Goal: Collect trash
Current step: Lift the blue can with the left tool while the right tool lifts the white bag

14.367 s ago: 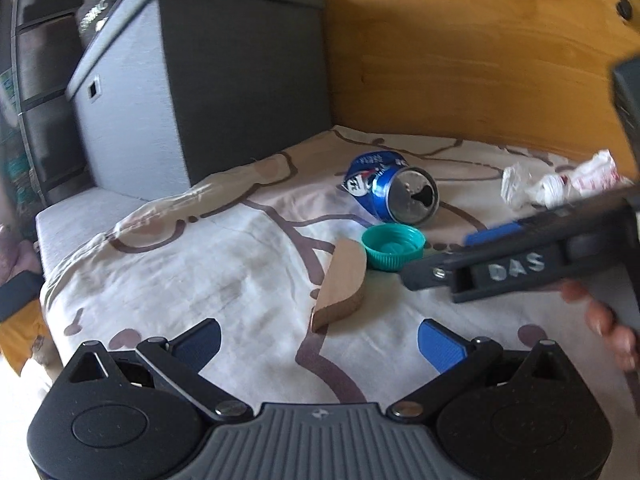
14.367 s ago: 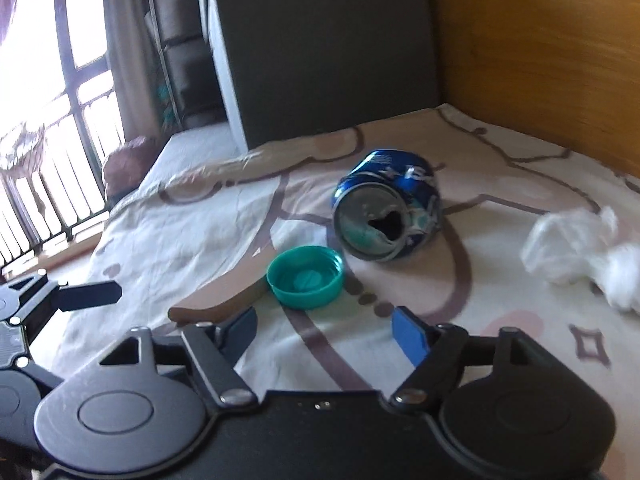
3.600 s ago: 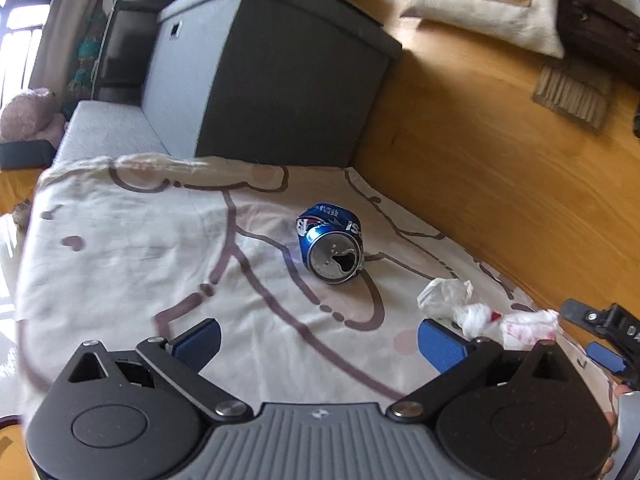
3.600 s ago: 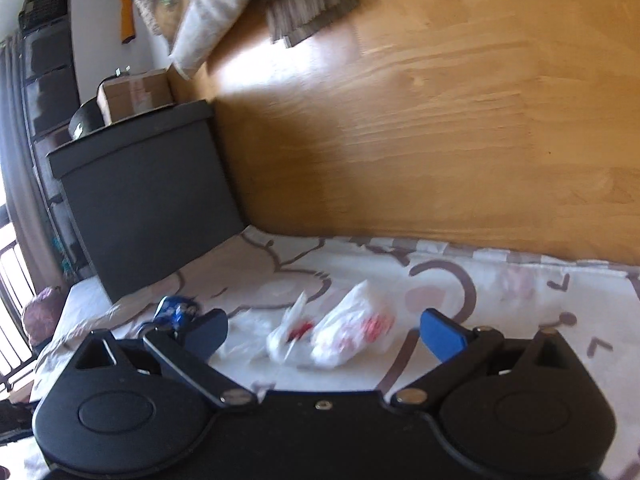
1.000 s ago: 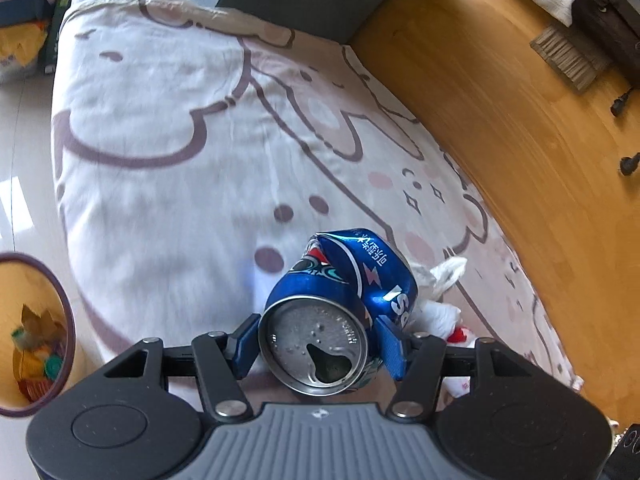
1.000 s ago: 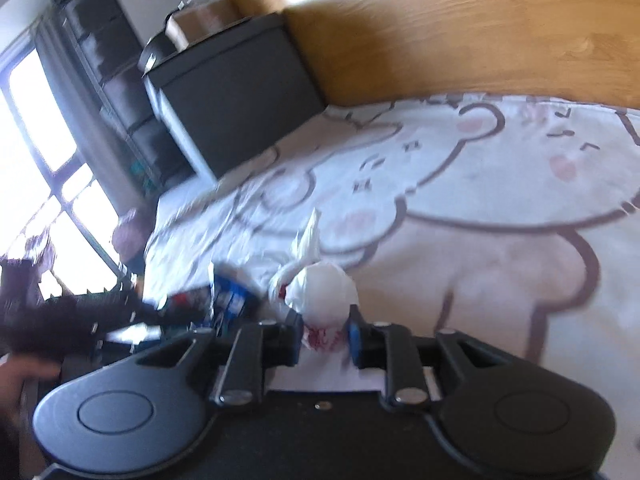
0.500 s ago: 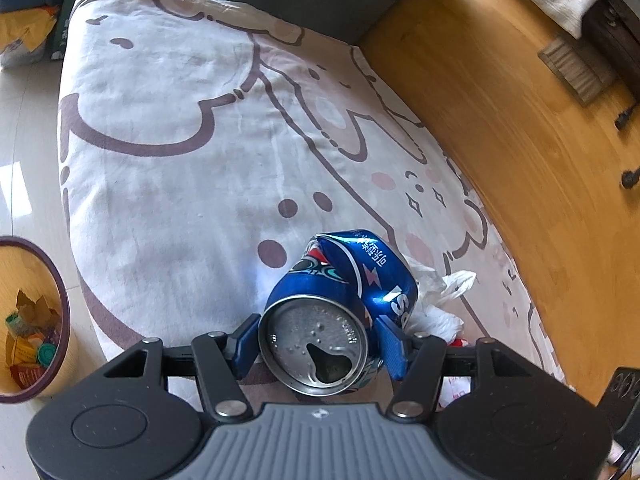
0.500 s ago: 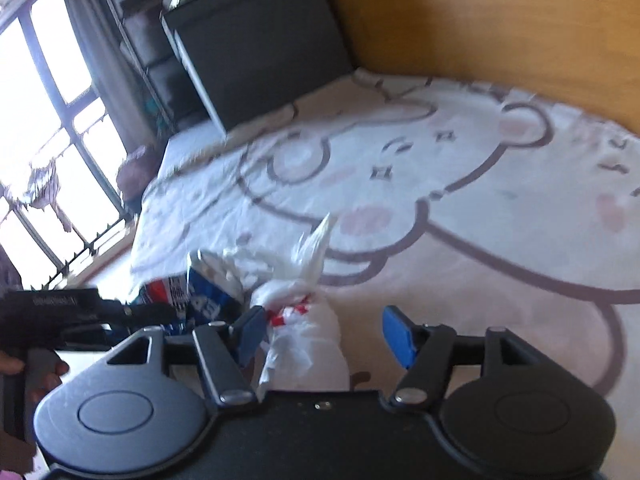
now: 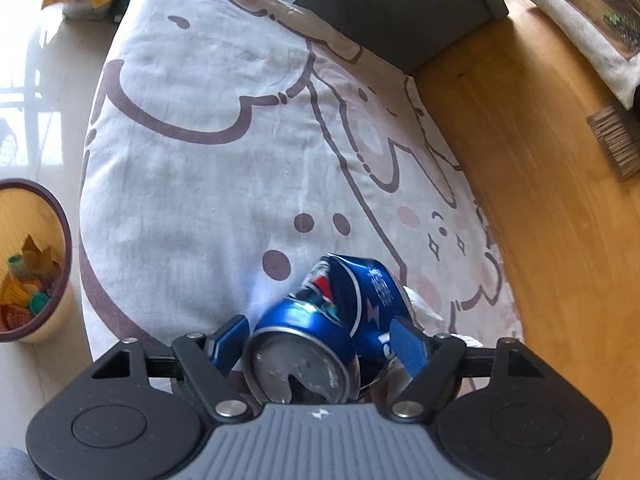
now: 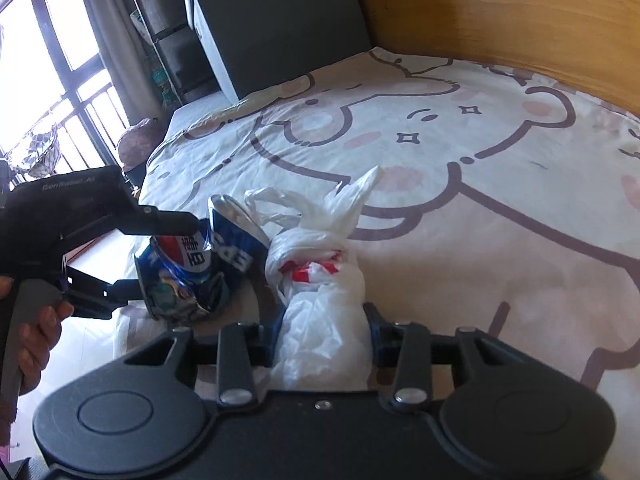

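Observation:
My left gripper point(image 9: 320, 338) is shut on a crushed blue soda can point(image 9: 332, 320), held above the patterned bed sheet point(image 9: 224, 152). The can point(image 10: 192, 264) and the left gripper point(image 10: 92, 232) also show at the left of the right wrist view. My right gripper point(image 10: 324, 328) is shut on a knotted white plastic bag with red print point(image 10: 324, 292), held just right of the can. A bit of the bag point(image 9: 424, 308) shows behind the can in the left wrist view.
A round trash bin point(image 9: 28, 264) with several pieces of litter inside stands on the floor at the left of the bed. A dark grey box point(image 9: 400, 12) sits at the bed's far end. A wooden wall point(image 10: 500, 16) runs along the right.
The can has tilted in my left gripper, which moved further over the bed's edge toward the bin. My right gripper has closed on the plastic bag and lifted it beside the can.

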Demonstrator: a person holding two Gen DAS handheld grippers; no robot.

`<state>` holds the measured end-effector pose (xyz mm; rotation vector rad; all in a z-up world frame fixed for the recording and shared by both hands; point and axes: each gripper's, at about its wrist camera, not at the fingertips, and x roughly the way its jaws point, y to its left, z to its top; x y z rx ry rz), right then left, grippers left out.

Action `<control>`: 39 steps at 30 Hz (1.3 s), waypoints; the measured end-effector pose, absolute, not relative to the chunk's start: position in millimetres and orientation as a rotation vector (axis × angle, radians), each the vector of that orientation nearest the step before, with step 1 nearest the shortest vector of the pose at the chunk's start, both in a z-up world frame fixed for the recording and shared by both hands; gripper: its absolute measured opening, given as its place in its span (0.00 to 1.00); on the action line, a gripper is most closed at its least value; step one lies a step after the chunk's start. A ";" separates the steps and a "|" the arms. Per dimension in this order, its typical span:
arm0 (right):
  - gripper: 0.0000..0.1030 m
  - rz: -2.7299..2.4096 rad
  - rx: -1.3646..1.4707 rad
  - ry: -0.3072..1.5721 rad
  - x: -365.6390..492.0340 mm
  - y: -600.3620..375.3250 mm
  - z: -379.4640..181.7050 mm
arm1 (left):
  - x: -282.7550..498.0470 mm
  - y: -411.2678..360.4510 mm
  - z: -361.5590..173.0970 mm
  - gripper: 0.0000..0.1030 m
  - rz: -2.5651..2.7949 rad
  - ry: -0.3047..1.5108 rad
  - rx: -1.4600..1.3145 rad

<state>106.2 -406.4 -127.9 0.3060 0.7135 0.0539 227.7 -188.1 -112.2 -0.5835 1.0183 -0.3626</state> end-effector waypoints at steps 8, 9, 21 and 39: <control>0.39 0.011 0.330 0.688 101.9 -402.0 -129.8 | 215.3 -212.3 -109.9 0.63 -0.330 0.953 -0.389; 0.39 0.008 0.333 0.686 101.5 -401.8 -130.0 | 214.7 -212.0 -110.2 0.59 -0.324 0.948 -0.376; 0.37 -0.040 0.377 0.680 97.5 -403.4 -124.5 | 199.7 -200.9 -105.0 0.54 -0.382 0.852 -0.286; 0.37 -0.090 0.296 0.652 96.5 -371.9 -100.6 | 189.4 -173.6 -88.8 0.54 -0.539 0.794 -0.099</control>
